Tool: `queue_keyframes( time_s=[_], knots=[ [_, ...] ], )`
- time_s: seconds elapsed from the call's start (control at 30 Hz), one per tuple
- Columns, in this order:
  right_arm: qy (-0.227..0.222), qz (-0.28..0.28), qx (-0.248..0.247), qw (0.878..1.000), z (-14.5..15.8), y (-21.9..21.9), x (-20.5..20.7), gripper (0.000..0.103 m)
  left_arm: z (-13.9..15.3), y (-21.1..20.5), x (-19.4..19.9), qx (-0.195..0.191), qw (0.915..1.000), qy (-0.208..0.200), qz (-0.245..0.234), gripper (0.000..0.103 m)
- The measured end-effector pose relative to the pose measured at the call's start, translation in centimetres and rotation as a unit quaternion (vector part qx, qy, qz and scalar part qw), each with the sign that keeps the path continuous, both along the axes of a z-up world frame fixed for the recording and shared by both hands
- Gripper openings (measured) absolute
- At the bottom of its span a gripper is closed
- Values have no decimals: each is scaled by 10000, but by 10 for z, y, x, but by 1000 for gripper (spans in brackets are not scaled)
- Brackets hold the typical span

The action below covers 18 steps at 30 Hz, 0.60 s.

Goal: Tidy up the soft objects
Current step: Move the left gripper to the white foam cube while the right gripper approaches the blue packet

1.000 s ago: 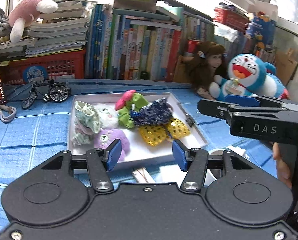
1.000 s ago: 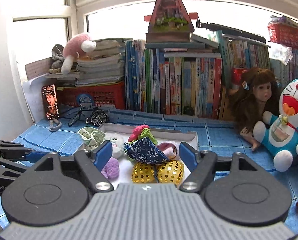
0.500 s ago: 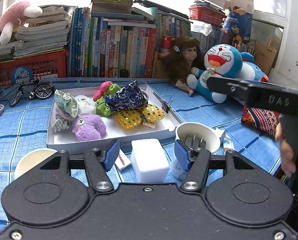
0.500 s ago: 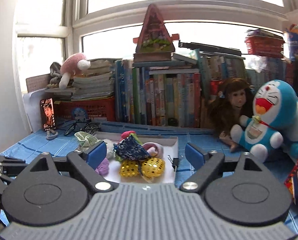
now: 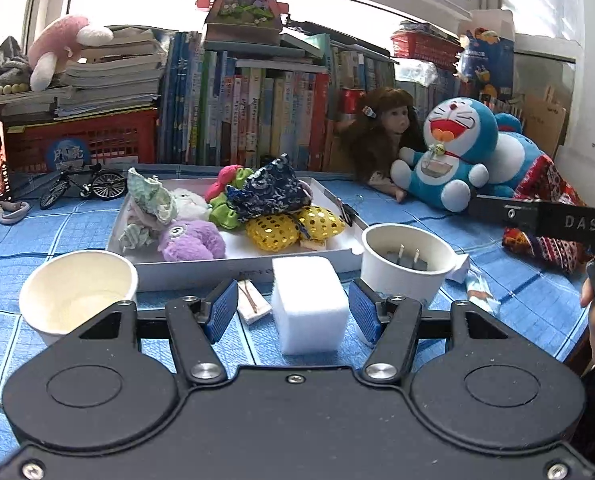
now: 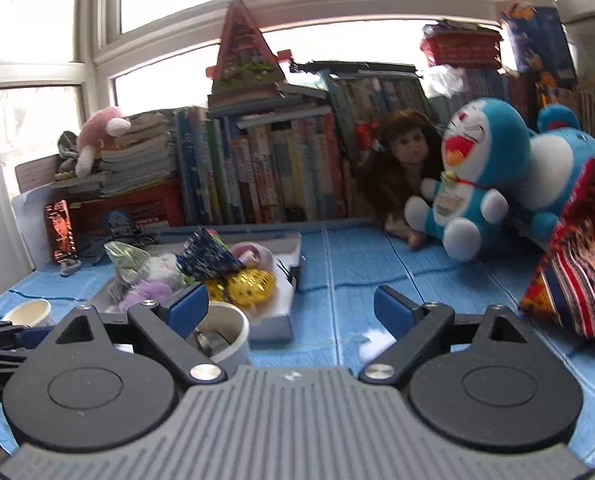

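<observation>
While left gripper (image 5: 293, 312) gapes, white sponge (image 5: 308, 304) between, tray (image 5: 237, 270) beyond.

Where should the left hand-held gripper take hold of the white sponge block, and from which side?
Grip the white sponge block across its two upright side faces, coming in from the near side. It stands squarely on the blue cloth, already between the open fingers of the left hand-held gripper, so a level squeeze should hold it.

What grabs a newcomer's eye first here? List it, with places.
The blue Doraemon plush sits at the right rear against the books, a brown-haired doll beside it. Mid-table, a white tray holds a heap of small soft toys. Nearest, a white sponge block stands between the open left gripper's fingers.
</observation>
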State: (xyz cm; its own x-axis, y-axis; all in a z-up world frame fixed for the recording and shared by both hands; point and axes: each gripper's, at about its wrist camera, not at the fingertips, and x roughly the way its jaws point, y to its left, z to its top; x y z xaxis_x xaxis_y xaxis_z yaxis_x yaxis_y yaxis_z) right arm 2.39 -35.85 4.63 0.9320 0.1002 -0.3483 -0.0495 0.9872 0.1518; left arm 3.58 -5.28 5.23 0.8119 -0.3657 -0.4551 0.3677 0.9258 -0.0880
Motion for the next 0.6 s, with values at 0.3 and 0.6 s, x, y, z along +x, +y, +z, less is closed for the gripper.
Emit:
queue_keyframes(
  time_s=[0.3, 0.6],
  knots=[
    [238, -449, -58, 9987, -33, -16, -10, 95, -17, -10, -2, 74, 10000, 37, -29, 59],
    [513, -831, -56, 9952, -61, -28, -10, 95, -22, -12, 3, 9, 9996, -68, 281, 57]
  ],
)
